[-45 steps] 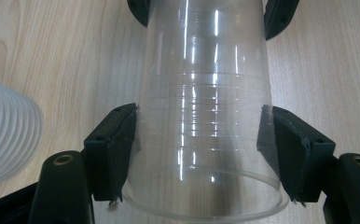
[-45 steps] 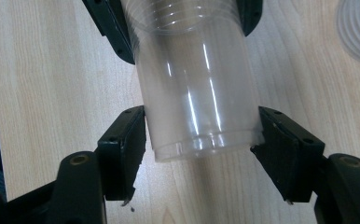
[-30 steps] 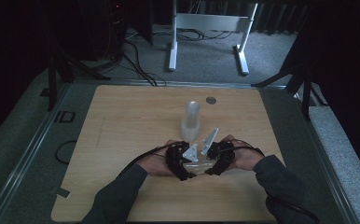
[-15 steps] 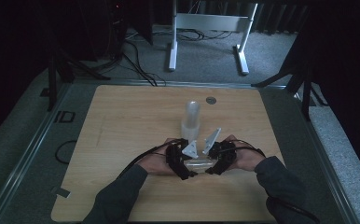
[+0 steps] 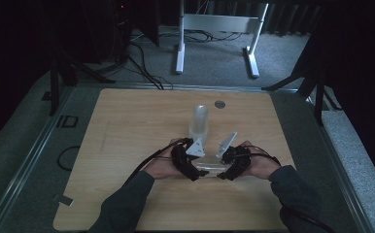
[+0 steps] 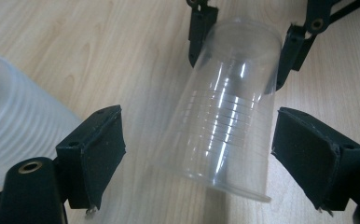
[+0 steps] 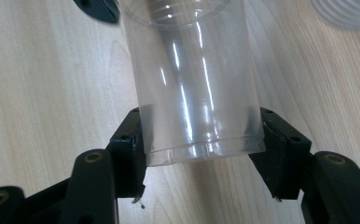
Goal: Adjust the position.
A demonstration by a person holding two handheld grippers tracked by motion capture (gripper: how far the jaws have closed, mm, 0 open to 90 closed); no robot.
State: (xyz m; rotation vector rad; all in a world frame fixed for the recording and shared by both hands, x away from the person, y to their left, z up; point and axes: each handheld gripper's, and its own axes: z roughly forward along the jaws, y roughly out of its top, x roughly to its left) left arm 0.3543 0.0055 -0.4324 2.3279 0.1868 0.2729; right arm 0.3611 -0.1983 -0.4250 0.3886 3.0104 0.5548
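My right gripper [image 7: 201,154] clamps the clear cup's [image 7: 192,79] base above the near desk [image 5: 127,126], my left gripper's [image 6: 197,154] fingers have just opened wide around its cut-off rim end.

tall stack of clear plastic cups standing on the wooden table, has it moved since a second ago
No. The tall stack of clear plastic cups stands at the same spot beside the small round grey disc set in the wooden table, as in the earlier high views.

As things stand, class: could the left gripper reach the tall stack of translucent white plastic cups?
Probably yes. The left gripper stands open around, not gripping, the clear plastic cup that the right gripper holds; the cup stack stands just beside one jaw.
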